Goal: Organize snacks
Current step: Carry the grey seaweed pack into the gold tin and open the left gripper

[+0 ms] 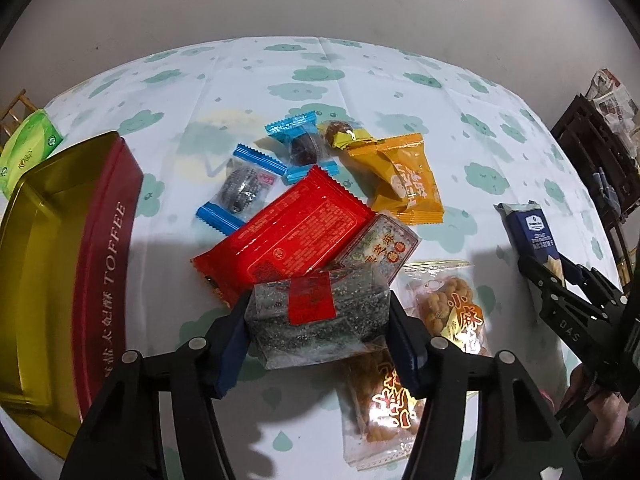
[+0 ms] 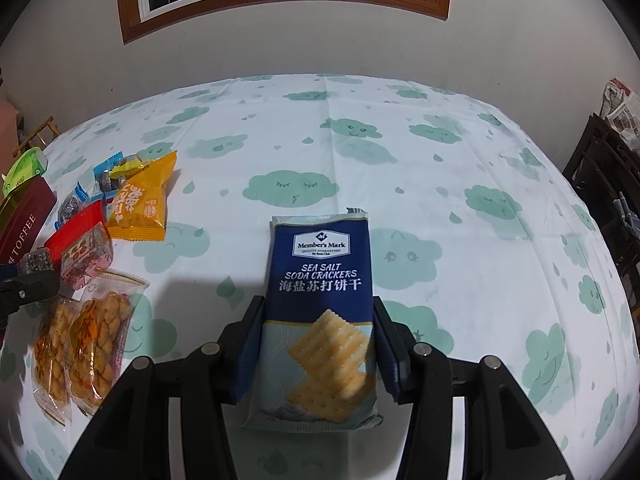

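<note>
So the table fills most of both views, with a white cloth covered in green clouds. Next biggest is the tin, red outside and gold inside, at the left edge of the left view. It is open and looks empty as far as can be seen (part of it runs out of the frame).

Snacks sit in a heap in the middle of the left view. A red pack lies on top near the center, a yellow pack is to its upper right, and two bags of fried twists are at the lower right. Two small blue candies lie above the red pack.

The left gripper is pinching a clear sesame bar with a red sticker, low in the middle of the frame, just over the heap. The right gripper is pinching a blue cracker pack, in the lower middle of the right view, well apart from the heap.

My guess is that both hands are at the pick-up step, each with one snack. The next move calls for carrying the bar left, over the red wall of the tin, and letting go inside. The crackers have farther to go, and the two tools should take turns so they do not bump.
</note>
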Available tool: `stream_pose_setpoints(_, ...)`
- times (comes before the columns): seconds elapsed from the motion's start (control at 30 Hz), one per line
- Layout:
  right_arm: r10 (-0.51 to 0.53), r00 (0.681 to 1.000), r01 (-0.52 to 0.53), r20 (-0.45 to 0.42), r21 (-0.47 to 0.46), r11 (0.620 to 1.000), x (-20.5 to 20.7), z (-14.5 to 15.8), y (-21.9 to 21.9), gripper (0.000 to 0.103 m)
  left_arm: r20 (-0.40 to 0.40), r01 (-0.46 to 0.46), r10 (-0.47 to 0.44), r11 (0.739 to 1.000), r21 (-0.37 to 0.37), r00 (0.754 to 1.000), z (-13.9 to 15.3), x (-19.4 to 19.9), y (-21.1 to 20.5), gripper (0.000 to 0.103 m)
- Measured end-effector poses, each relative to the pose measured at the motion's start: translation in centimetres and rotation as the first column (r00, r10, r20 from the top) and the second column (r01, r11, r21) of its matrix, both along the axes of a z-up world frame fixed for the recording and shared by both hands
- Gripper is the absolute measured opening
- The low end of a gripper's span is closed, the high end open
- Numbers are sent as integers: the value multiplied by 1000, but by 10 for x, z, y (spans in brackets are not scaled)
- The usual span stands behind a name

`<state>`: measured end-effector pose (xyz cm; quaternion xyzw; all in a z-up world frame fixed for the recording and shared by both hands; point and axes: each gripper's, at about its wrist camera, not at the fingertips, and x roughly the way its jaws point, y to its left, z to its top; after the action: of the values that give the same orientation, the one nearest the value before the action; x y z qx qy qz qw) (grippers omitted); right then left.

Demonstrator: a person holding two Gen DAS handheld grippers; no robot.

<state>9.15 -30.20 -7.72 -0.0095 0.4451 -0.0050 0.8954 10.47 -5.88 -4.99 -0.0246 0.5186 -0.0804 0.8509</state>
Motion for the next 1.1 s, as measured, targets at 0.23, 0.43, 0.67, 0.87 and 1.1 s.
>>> stream_pose_setpoints(0.23, -1, 1000, 1, 9, -1, 1000, -1, 0, 0, 51, 43, 11, -12, 1000, 9, 999, 24, -14, 9, 57)
stream_pose_setpoints(0.43, 1, 1000, -1, 18, -1, 1000, -1, 0, -1, 51, 71, 10, -12, 1000, 21, 997, 49, -23, 25, 57)
stream_pose_setpoints(0.67, 0, 1000, 0, 19, -1, 1000, -1, 0, -1, 52, 121, -77, 64, 991, 107, 991, 70, -28, 79, 57)
stream_pose_setpoints(0.87, 0, 1000, 0, 19, -1, 1000, -1, -1, 0, 52, 94, -180, 167, 971, 159, 982, 57, -26, 135, 57)
stream_pose_setpoints(1.1, 0, 1000, 0, 20, -1, 1000, -1, -1, 0, 52, 11, -247, 250, 947, 204, 968, 24, -28, 183, 57)
